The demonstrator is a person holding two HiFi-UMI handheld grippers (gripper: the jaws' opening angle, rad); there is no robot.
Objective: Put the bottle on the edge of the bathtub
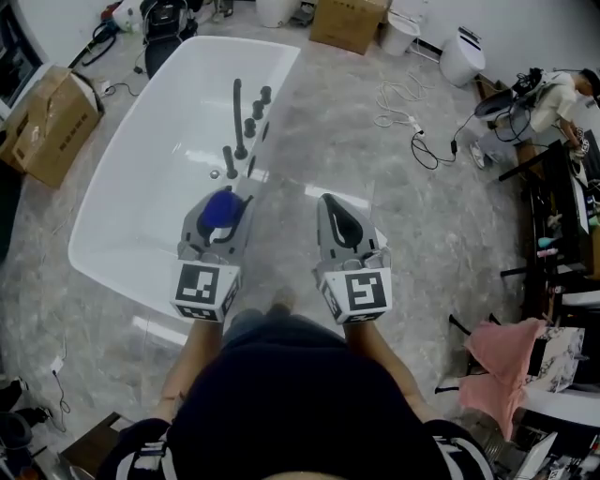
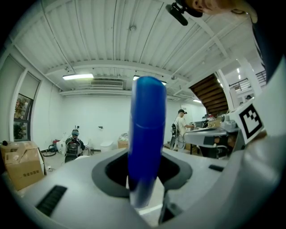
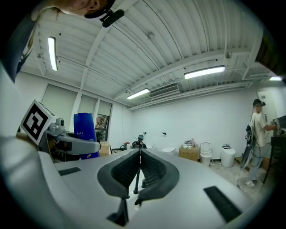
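A blue bottle [image 1: 220, 208] stands upright between the jaws of my left gripper [image 1: 223, 214], which is shut on it just over the near right corner of the white bathtub [image 1: 120, 277]. In the left gripper view the bottle [image 2: 146, 134] fills the middle, gripped at its lower part. My right gripper [image 1: 339, 225] is beside it over the grey floor, its pads pressed together with nothing between them [image 3: 139, 166]. The right gripper view shows the bottle [image 3: 86, 129] at the left. Black tap fittings [image 1: 240, 122] stand along the tub's right rim.
Cardboard boxes sit left of the tub [image 1: 47, 117] and beyond it [image 1: 349, 21]. White toilets [image 1: 462, 54] and loose cables [image 1: 412, 122] lie at the far right. A rack with pink cloth [image 1: 506, 361] and a person at a desk [image 1: 562, 94] are on the right.
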